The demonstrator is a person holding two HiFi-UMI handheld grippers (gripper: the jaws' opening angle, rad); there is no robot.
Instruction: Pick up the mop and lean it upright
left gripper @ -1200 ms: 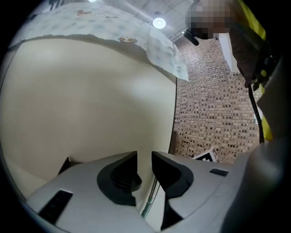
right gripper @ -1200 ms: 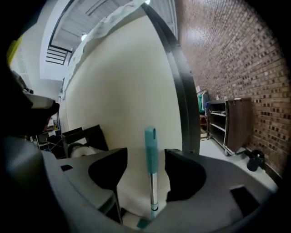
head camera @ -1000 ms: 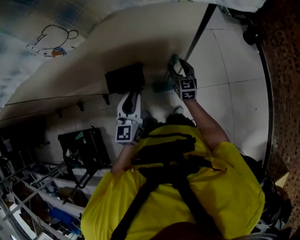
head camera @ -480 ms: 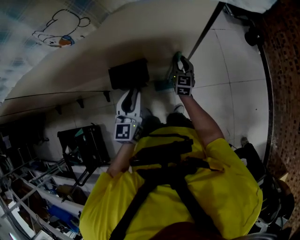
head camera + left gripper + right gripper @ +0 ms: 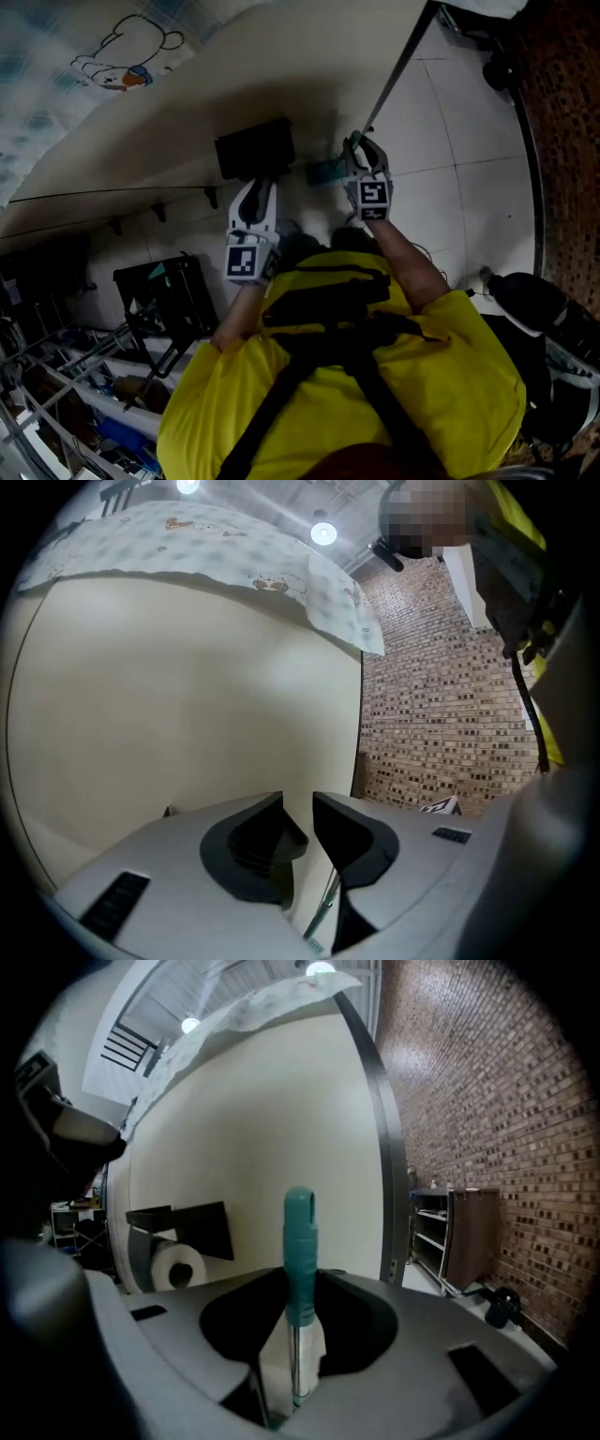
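Observation:
The mop stands close to the cream wall, and its teal-capped metal handle [image 5: 300, 1241] rises between the jaws of my right gripper [image 5: 300, 1288]. The jaws are shut on it just below the teal cap. In the head view my right gripper [image 5: 361, 141] is at the wall with the teal mop head [image 5: 326, 172] on the floor below it. My left gripper [image 5: 260, 186] hovers to the left, open by a narrow gap with nothing in it [image 5: 298, 808]. Through that gap I see the thin mop shaft [image 5: 323, 916] further off.
A black paper-roll dispenser [image 5: 255, 148] hangs on the wall left of the mop. A dark post [image 5: 398, 66] ends the wall, with tiled floor [image 5: 469, 141] and a brick wall [image 5: 487, 1101] beyond. A black cart [image 5: 169, 291] stands at lower left, a brown cabinet [image 5: 459, 1232] at right.
My right gripper's jaws have narrowed onto the mop handle, and the gripper has slid slightly back toward me. The left gripper has hardly moved.

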